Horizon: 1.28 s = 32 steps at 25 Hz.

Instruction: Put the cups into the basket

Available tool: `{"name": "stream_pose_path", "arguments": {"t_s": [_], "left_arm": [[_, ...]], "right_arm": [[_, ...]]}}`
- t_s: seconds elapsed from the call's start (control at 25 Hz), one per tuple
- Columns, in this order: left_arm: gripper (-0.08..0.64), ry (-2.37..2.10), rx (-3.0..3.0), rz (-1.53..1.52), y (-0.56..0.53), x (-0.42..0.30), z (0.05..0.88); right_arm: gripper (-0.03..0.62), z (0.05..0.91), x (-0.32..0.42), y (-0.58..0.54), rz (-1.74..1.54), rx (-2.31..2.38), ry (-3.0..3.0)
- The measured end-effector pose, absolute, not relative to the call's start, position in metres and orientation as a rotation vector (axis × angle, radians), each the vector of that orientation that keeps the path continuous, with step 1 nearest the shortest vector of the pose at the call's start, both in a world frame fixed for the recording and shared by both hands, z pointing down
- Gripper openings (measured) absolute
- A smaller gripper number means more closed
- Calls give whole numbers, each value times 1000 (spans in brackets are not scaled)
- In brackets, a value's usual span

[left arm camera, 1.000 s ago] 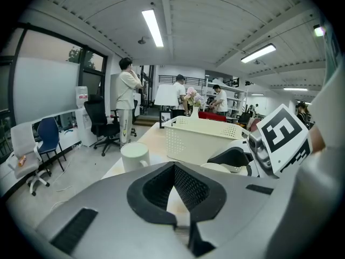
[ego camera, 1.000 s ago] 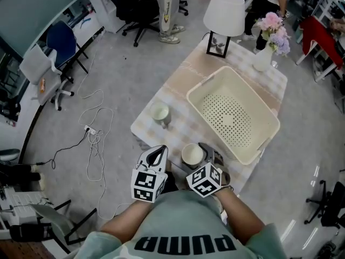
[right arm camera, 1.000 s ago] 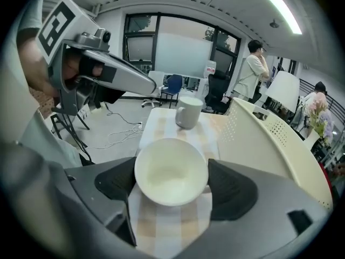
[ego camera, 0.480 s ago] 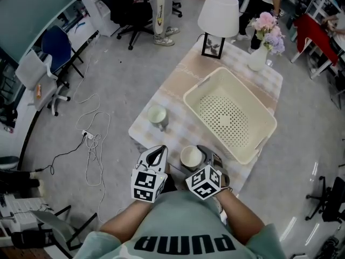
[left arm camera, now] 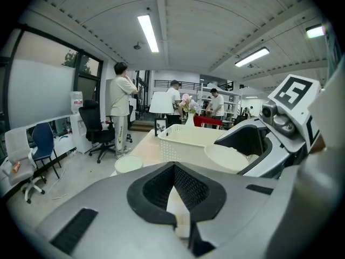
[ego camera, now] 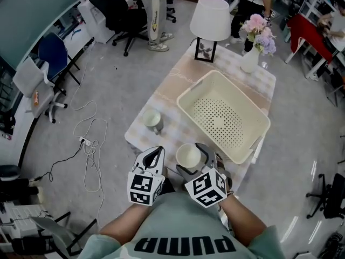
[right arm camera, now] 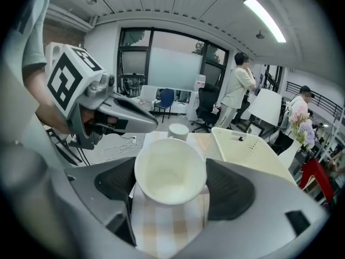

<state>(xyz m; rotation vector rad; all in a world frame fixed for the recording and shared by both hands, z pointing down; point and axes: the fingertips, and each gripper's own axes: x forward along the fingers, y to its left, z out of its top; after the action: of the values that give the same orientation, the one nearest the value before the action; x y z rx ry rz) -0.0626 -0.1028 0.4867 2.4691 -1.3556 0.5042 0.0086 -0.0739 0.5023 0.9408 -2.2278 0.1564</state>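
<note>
Near cup (ego camera: pixel 188 154): white, upright and empty, at the table's near edge, at 6 o'clock on the checked cloth.
Right gripper (ego camera: pixel 193 159): jaws closed on the near cup, one dark pad against each side of it.
Left gripper (ego camera: pixel 158 151): just beside the near cup at its 9 o'clock; jaws pressed together at the tips, nothing between them.
Far cup (ego camera: pixel 152 119): upright by the table's left edge, at 10 o'clock from the near cup, well apart from both grippers.
Basket (ego camera: pixel 253 112): cream, with a perforated floor and nothing inside; at 1 o'clock from the near cup, close to it but not touching.
Table (ego camera: pixel 178 85): small, covered by a pale checked cloth.
Far end, 12 o'clock: a white lamp (ego camera: pixel 211 18), a picture frame (ego camera: pixel 204 51) at its foot, and a vase (ego camera: pixel 250 60) of flowers to the right.
</note>
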Motion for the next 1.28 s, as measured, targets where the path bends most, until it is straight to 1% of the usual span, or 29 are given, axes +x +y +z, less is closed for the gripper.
{"name": "stream_pose_path", "arguments": {"t_s": [0.36, 0.72, 0.96, 1.28], "left_arm": [[5, -1316, 2532, 458, -109, -41, 460], [5, -1201, 2641, 447, -134, 1, 438], [5, -1136, 2684, 457, -151, 24, 435], [5, -1088, 2722, 499, -169, 50, 442]], "right_arm": [[383, 447, 32, -86, 142, 1079, -2257], [383, 412, 94, -133, 182, 1361, -2181], [383, 417, 138, -164, 241, 1518, -2069], [383, 460, 189, -193, 320, 1641, -1901]]}}
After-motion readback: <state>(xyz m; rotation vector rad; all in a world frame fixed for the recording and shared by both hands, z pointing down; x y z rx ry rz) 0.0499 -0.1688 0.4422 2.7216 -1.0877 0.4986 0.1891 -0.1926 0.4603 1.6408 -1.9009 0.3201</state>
